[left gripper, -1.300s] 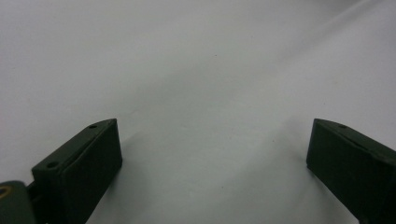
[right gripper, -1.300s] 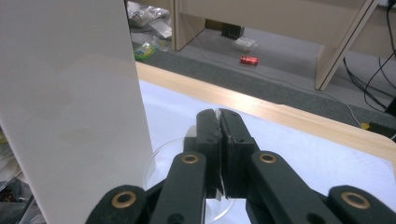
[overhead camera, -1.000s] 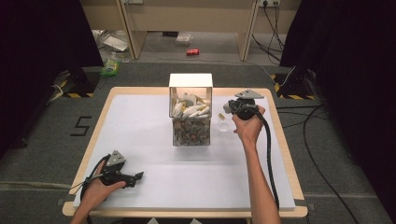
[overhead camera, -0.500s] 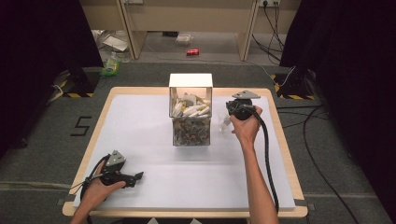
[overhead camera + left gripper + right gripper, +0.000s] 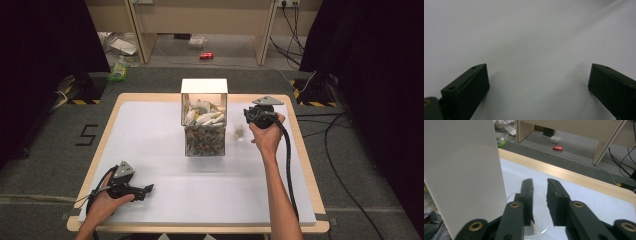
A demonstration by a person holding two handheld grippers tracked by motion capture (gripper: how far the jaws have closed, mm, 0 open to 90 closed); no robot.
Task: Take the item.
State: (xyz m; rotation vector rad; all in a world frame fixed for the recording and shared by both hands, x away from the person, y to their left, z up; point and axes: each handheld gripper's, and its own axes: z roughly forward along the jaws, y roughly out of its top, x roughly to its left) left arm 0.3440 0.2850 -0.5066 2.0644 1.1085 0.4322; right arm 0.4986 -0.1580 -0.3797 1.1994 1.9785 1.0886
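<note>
The right tool (image 5: 539,181) hangs over a small clear dish (image 5: 540,222). Its jaws have just been opening and stand a little apart with nothing between them. Something small and pale lies in the dish below, too blurred to name. This looks like the letting-go step, a piece dropped into the dish. The next move probably calls for lifting the tool straight up clear of the rim, then swinging left over the open top of the box (image 5: 204,135) for another piece, without knocking the light dish.

The dish sits just right of the box, near it but apart, towards the far right of the desk (image 5: 160,130). The box is clear-walled with a white back and is heaped with pale bits and small scraps.

The left tool (image 5: 538,65) rests at the near left corner, its jaws wide apart and holding nothing, well apart from the box.

The desk has a white top with a wooden edge. Beyond it lies grey carpet with a red can (image 5: 206,55), a green packet (image 5: 119,74), cables at the right, wooden furniture at the far side and black curtains on both sides.
</note>
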